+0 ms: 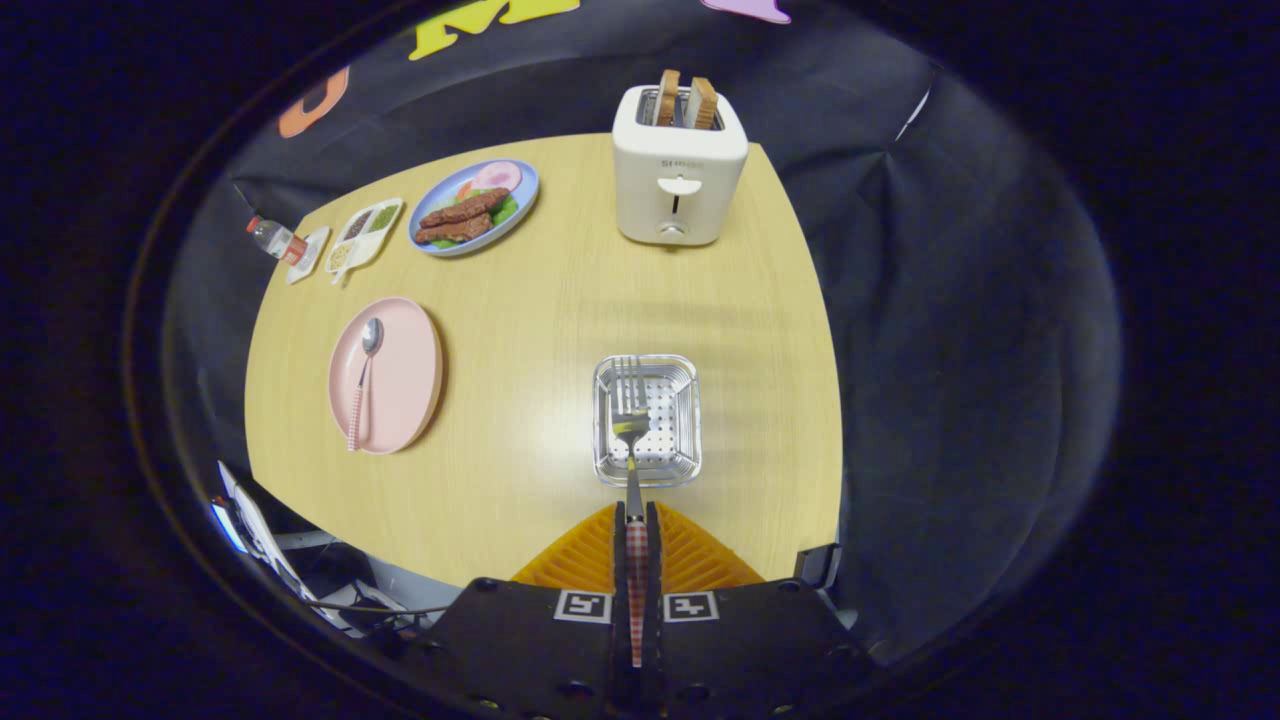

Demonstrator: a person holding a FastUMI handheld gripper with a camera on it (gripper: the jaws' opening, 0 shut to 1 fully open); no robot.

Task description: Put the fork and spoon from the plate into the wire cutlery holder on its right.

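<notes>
Gripping fork (632, 440) by checked handle, tool (637, 520) holding tines over wire cutlery holder (647, 420) near desk (560, 300) front edge; spoon (363, 375) lying on pink plate (400, 375).

Pink plate (400, 375), red-checked spoon (361, 385) and fork (634, 470) handles, white toaster (678, 170), blue plate (520, 205).

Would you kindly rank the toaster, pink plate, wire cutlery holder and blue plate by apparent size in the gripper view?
1. Pink plate and toaster: alike, unranked.
2. Blue plate and wire cutlery holder: alike; the holder is nearer, so unsure.
The fingers are shut on the fork over the holder.
</notes>
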